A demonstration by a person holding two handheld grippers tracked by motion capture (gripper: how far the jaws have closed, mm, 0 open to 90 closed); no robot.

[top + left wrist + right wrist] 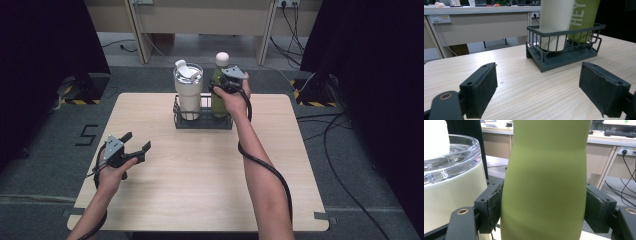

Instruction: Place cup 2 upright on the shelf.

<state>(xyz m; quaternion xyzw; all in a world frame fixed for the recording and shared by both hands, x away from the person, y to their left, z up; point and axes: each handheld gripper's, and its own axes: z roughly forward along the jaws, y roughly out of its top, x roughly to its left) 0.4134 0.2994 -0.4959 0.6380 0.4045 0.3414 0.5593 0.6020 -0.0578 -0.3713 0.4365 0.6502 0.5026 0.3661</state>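
A green bottle (218,95) with a white cap stands in the right half of a dark wire basket (202,122) at the table's far middle. Beside it in the basket stands a cream tumbler (188,92) with a clear lid. My right gripper (223,86) is shut on the green bottle (546,180), a pad pressed on each side of its body. The left gripper (135,145) hovers open over the near left of the table, with nothing between its pads (485,87). From there the basket (564,53), tumbler (555,22) and bottle (584,17) lie ahead.
The light wooden table (200,190) has open room in front of and beside the basket. Desks (200,20) and cables (320,125) stand on the floor beyond and to the right. The tumbler (449,190) sits close to the left of the held bottle.
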